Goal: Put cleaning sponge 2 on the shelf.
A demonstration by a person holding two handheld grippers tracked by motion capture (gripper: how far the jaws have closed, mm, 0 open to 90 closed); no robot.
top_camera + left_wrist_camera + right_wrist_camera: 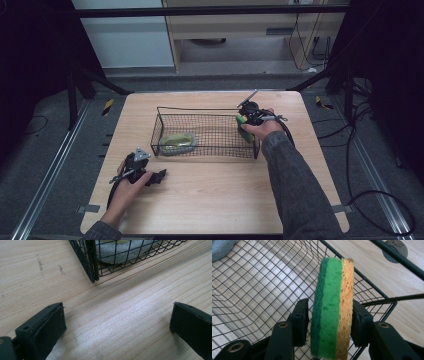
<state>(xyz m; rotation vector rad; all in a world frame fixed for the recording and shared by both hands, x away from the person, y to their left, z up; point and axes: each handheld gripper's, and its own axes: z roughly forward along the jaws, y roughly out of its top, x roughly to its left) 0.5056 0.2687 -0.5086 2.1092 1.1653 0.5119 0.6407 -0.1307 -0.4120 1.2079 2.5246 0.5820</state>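
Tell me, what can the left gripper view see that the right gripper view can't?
Left gripper view: the left gripper, jaws wide apart with bare table between them. Right gripper view: a green and yellow sponge between the jaws of the right gripper, plus a dark round disc. Both: the black wire basket on the wooden table.

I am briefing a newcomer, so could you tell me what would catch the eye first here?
The green and yellow sponge stands out, upright between the right claw's pads over the right end of the black wire basket. Another sponge lies in its left end, and the left claw rests open on the wooden table.
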